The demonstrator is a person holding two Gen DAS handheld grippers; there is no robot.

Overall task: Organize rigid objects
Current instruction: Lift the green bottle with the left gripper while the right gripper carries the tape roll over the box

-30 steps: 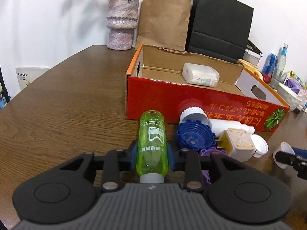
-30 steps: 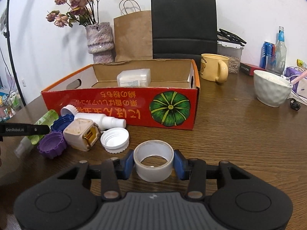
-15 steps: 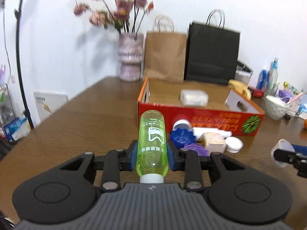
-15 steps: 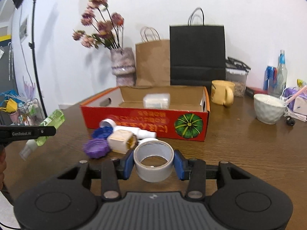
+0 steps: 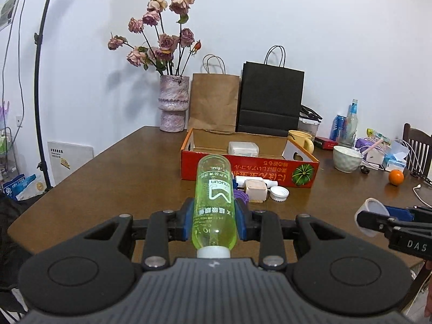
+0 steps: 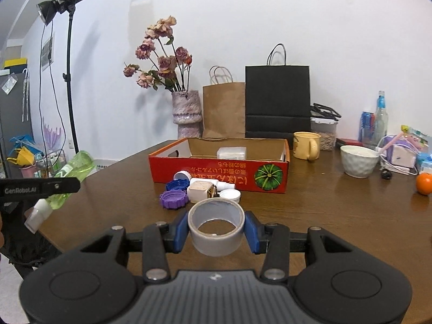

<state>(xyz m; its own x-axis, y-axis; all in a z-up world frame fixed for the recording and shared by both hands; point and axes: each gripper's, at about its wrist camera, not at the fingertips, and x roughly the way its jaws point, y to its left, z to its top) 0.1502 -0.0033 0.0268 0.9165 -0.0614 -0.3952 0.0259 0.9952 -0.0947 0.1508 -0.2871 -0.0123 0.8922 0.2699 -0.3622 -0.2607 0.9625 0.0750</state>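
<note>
The green bottle is clamped by the left gripper, jaws nearly closed, and is held above the table. Its long axis is aimed forward at the red box (white cap toward the camera). The tape roll is gripped by the right gripper, hole upward.

Both grippers higher, farther back

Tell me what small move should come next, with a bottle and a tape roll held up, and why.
Probably carry both forward over the red box. Each hand-held gripper, left and right, clamps its item, the green bottle and tape roll, short of the box, which has room beside one white container.
</note>
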